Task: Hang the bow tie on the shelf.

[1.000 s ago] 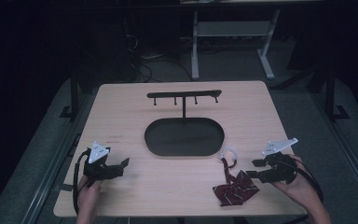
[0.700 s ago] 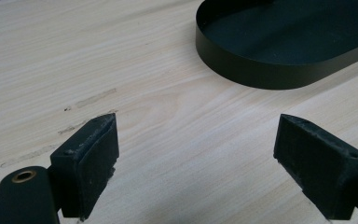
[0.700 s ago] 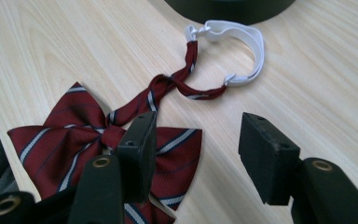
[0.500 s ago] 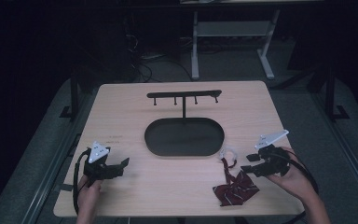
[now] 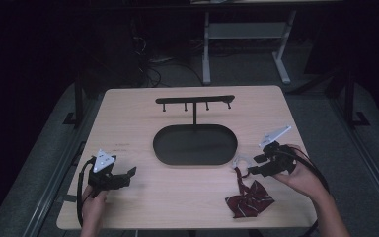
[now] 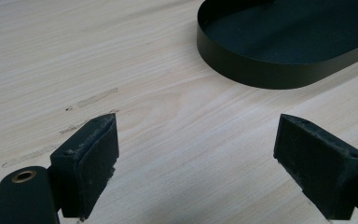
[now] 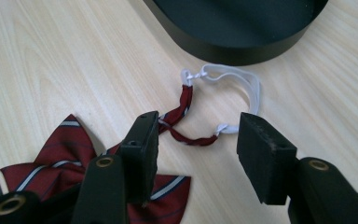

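Striped maroon bow tie (image 7: pixel 70 161), white elastic loop, lies seemingly slack between right hand-held gripper's (image 7: pixel 198 147) parted jaws.

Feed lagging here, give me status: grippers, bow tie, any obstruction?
Right gripper open, over bow tie strap loop. Left gripper open, idle. Stand tray beside loop; nothing blocking.

High view overlooks table (image 5: pixel 143 123) — gripper views close.

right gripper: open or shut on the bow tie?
Open. In the right gripper view the right gripper has its jaws spread apart above the bow tie strap and white elastic loop, clamping neither.
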The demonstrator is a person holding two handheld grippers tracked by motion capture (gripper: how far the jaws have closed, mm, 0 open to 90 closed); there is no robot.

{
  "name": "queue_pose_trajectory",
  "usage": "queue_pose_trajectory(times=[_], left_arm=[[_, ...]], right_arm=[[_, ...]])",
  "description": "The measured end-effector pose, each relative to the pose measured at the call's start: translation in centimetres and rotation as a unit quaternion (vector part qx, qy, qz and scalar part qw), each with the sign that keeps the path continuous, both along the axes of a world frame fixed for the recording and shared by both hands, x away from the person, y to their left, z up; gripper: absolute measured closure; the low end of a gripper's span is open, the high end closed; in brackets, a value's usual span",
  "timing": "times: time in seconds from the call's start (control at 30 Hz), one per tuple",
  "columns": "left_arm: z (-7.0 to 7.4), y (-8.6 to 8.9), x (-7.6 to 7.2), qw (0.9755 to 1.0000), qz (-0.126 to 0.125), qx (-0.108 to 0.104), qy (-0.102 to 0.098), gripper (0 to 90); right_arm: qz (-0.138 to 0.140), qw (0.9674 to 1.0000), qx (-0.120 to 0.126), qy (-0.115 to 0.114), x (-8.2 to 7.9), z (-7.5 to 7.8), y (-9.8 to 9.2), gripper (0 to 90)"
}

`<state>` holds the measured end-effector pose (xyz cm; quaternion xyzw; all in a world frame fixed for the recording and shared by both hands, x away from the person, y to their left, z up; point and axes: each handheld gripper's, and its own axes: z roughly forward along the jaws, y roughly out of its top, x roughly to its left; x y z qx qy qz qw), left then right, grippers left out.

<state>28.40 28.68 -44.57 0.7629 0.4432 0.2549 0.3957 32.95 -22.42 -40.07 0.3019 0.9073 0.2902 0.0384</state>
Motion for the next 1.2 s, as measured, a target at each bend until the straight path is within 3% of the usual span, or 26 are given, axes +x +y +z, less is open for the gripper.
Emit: queue_pose_trajectory(times=[0.27,0.4,0.9,1.07,1.2], left_arm=[[0.1,0.1,0.0,1.0000,-0.002,0.004,-0.001,13.5],[0.1,0.2,0.0,1.0000,0.001,0.000,0.000,13.5],[0.0,0.2,0.1,1.0000,0.001,0.000,0.000,13.5],[0.0,0.1,0.2,1.0000,-0.001,0.000,0.002,13.5],[0.0,0.2,0.2,1.0000,0.000,0.001,0.002,13.6]], right_arm=[[0.005,0.9998,-0.020,0.006,1.6,0.4,1.2,49.6],[0.008,0.9998,-0.015,0.011,2.4,0.3,1.6,50.8],[-0.009,0.9982,-0.048,0.034,4.9,-2.0,2.2,61.5],[-0.014,0.9966,-0.076,0.030,5.4,-2.9,2.4,64.4],[-0.018,0.9961,-0.081,0.028,5.7,-3.1,2.4,66.7]])
